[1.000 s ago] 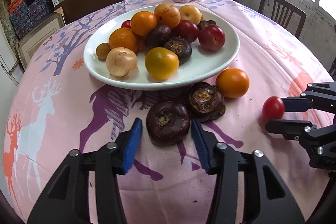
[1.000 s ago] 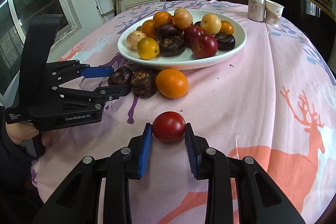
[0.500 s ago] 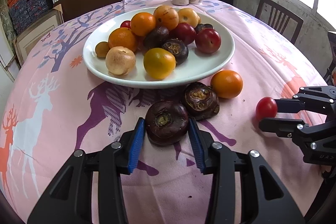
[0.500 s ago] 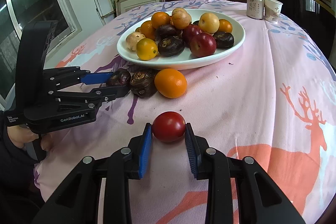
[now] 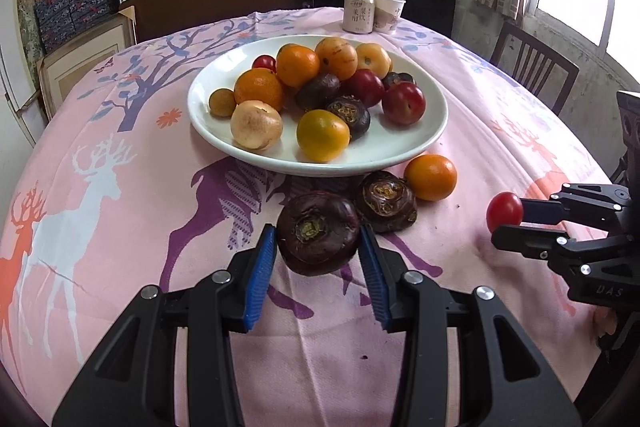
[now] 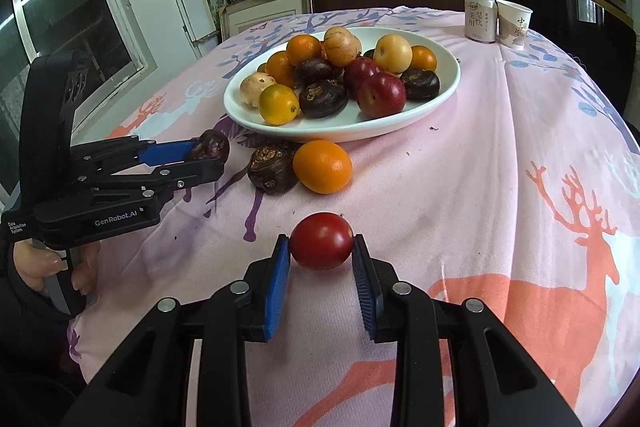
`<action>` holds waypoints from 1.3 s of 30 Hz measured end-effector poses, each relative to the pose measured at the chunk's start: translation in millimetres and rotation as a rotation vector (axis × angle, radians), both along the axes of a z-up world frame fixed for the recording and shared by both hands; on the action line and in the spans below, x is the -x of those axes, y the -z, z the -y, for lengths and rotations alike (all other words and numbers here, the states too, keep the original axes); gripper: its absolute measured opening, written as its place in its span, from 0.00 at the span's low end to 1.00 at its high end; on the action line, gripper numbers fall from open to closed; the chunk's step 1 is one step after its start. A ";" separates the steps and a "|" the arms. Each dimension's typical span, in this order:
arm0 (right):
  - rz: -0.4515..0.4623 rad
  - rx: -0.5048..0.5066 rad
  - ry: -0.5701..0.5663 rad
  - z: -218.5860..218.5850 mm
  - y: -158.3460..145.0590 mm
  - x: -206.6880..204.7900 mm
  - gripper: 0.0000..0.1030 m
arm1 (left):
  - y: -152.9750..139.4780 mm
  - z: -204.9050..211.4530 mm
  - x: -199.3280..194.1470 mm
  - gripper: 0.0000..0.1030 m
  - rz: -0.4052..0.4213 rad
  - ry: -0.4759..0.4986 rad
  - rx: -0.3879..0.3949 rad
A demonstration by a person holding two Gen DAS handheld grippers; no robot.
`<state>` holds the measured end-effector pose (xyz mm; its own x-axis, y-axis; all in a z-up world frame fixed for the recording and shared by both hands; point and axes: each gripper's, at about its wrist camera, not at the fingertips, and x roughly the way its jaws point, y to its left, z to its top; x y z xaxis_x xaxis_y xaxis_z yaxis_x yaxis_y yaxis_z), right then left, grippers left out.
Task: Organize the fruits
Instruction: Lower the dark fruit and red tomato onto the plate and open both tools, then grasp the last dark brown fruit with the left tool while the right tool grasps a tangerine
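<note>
A white plate (image 5: 400,155) (image 6: 424,107) holds several oranges, red plums and dark purple fruits. My left gripper (image 5: 318,247) (image 6: 208,157) is shut on a dark purple fruit (image 5: 318,231) (image 6: 212,147) and holds it a little above the cloth in front of the plate. My right gripper (image 6: 321,247) (image 5: 510,217) is shut on a small red tomato (image 6: 321,241) (image 5: 504,211), to the right of the plate. A second dark purple fruit (image 5: 385,201) (image 6: 272,167) and an orange (image 5: 430,177) (image 6: 322,167) lie on the cloth by the plate's near rim.
The round table has a pink deer-print cloth (image 5: 120,207) (image 6: 520,187). A drink can (image 5: 358,11) (image 6: 480,19) and a paper cup (image 5: 389,13) (image 6: 514,23) stand at the far edge. A wooden chair (image 5: 532,71) is at the right. Shelves with boxes line the back wall.
My left gripper has closed on the dark purple fruit and lifted it slightly off the cloth. My right gripper has kept its hold on the tomato and barely moved.
</note>
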<state>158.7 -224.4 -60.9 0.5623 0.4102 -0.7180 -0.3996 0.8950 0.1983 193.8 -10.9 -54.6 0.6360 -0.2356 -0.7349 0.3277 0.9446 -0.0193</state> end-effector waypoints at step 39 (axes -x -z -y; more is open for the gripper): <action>0.075 0.022 -0.053 -3.1 -33.3 -57.2 0.54 | -51.4 -10.3 -61.2 0.87 0.033 -0.067 0.094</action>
<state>215.9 -221.2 -27.6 0.5930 0.4252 -0.6838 -0.4592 0.8762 0.1465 255.0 -0.6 -3.2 0.6758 -0.2583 -0.6904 0.2657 0.9590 -0.0988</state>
